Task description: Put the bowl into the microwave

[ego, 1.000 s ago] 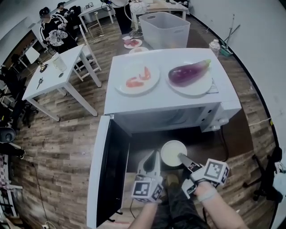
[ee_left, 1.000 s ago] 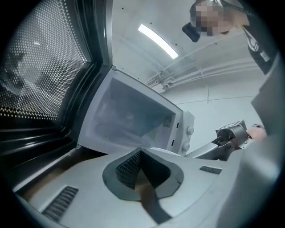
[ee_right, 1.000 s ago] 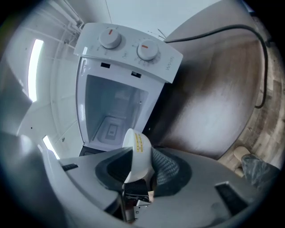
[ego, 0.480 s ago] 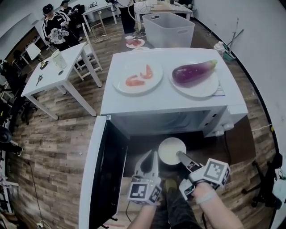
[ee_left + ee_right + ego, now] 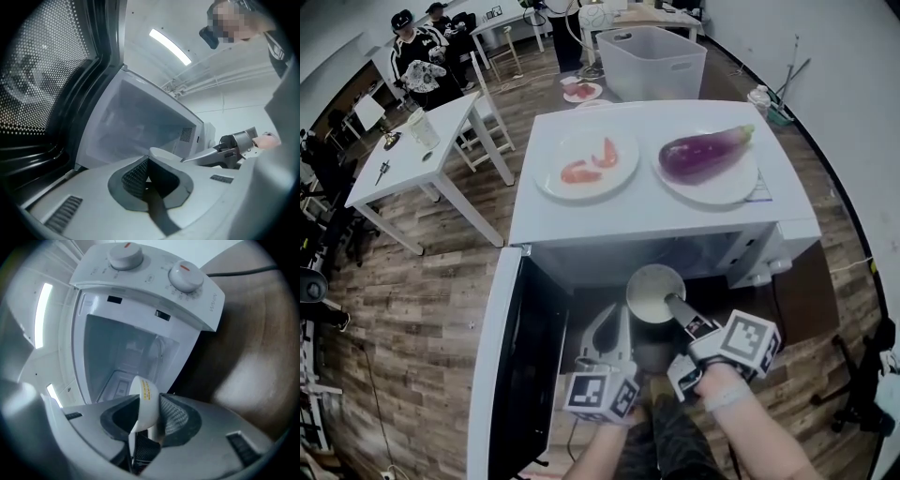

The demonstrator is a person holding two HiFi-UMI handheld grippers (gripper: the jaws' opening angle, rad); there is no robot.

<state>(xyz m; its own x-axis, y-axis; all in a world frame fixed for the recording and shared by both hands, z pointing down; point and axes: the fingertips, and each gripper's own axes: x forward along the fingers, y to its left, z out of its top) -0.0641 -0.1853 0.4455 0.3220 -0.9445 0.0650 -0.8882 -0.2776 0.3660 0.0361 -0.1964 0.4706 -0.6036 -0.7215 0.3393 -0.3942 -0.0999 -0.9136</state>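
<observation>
- One pinch: right gripper [image 5: 672,305] clamps the bowl [image 5: 654,292] by its near rim, just ahead of its fingers.
- Open microwave [image 5: 647,206] lies straight beyond; left gripper [image 5: 619,328], jaws together and empty, hangs alongside.

The white round bowl [image 5: 652,291], carried at its rim by the right gripper [image 5: 672,307], has travelled forward and slightly upward. A second ago it hung clear of the white box-shaped microwave [image 5: 656,214], with a dark gap between its far rim and the oven's front. Half a second ago that gap had narrowed. Now it is gone: in the head view the bowl's far rim meets the top front edge of the microwave's opening, at the mouth of the cavity. The right gripper has advanced with it. The left gripper [image 5: 622,314] has also edged forward, nearer the opening's lower front edge, just beside the bowl's left side.
</observation>
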